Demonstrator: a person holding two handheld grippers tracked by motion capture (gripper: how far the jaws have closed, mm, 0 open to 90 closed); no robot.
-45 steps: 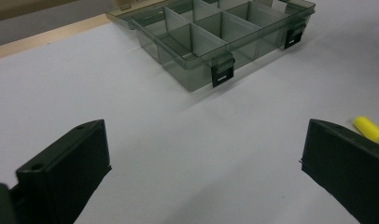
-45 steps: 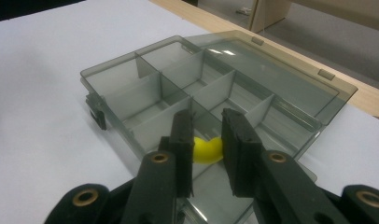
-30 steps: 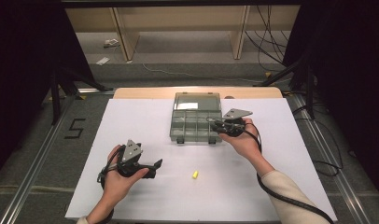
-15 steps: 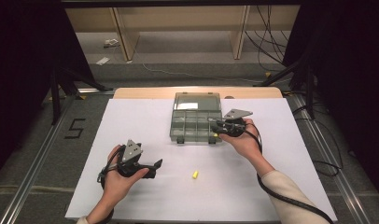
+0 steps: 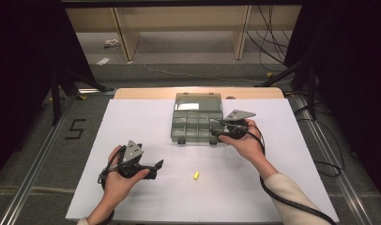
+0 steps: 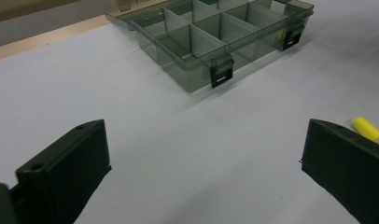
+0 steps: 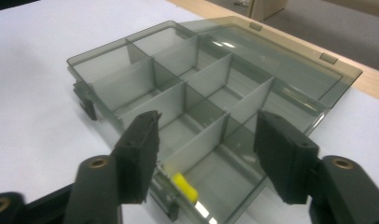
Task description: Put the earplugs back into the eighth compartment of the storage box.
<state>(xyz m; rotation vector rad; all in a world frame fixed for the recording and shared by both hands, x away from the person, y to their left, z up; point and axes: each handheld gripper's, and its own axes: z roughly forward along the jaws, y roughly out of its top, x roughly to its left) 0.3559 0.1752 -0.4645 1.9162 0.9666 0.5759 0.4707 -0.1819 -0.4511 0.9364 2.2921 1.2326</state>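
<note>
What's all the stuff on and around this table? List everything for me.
Compartment box: 1, clear grey, lid open, far middle of sheet.
Yellow pieces: 2; one inside the box's near corner compartment, one loose on the sheet.
White sheet: 1, covers the tabletop.
Wooden table edge: 1, tan, far side.
Floor mark "5": 1, black, left.
Left gripper: black, open, over bare sheet.
Right gripper: black, jaws just opened, above the boxed piece.

A white sheet (image 5: 132,140) is covering the pale wooden counter (image 5: 146,93). Grey carpeted floor (image 5: 188,75) is stretching beyond it, toward light wooden shelving (image 5: 127,42) along the back. Black cables (image 5: 268,42) are trailing across the floor at the right. Dark curtains (image 5: 19,70) are closing in both sides, and a black "5" marking (image 5: 76,129) is lying on the floor at the left.
</note>
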